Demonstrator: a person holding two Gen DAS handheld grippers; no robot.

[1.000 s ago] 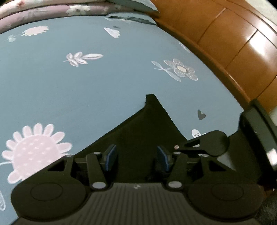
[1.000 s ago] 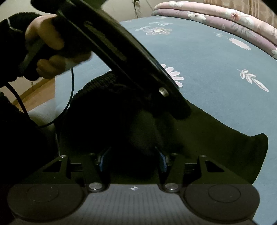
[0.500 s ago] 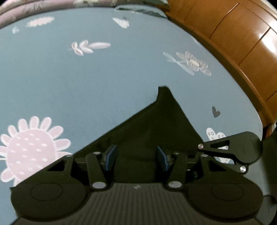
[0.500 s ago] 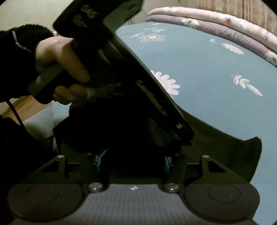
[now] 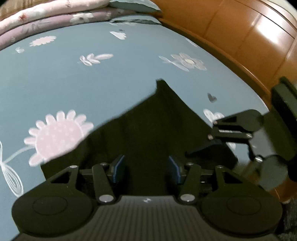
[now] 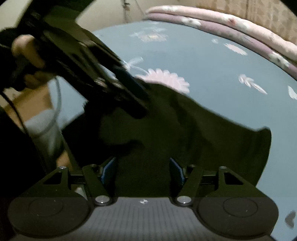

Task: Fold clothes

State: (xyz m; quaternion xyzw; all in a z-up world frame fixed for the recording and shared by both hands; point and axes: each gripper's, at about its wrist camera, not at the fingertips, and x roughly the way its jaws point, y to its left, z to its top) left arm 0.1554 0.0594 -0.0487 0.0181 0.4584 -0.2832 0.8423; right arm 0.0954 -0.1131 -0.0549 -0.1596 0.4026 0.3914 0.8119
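A black garment (image 5: 157, 126) lies spread on a blue flowered bedsheet (image 5: 92, 83), one pointed corner toward the far side. My left gripper (image 5: 146, 169) sits low over its near part. Dark cloth fills the gap between the blue pads, which look closed on a thick fold. From the right wrist, the garment (image 6: 204, 133) humps up where the left gripper (image 6: 130, 92) meets it, beside a pink flower print. My right gripper (image 6: 142, 171) is opening its jaws, and the cloth beneath is not pinched. The right gripper (image 5: 235, 128) also shows at the garment's right edge.
A wooden headboard (image 5: 241, 37) curves along the bed's right side. Folded pink and mauve quilts (image 5: 46, 16) are stacked at the far end. A person's hand (image 6: 24, 48) in a dark fuzzy sleeve holds the left gripper. A cable hangs below it.
The garment's left edge has slid over part of the pink flower as the left gripper moved. The right gripper's pads have spread wider, and the bulky cloth once between them has dropped away.
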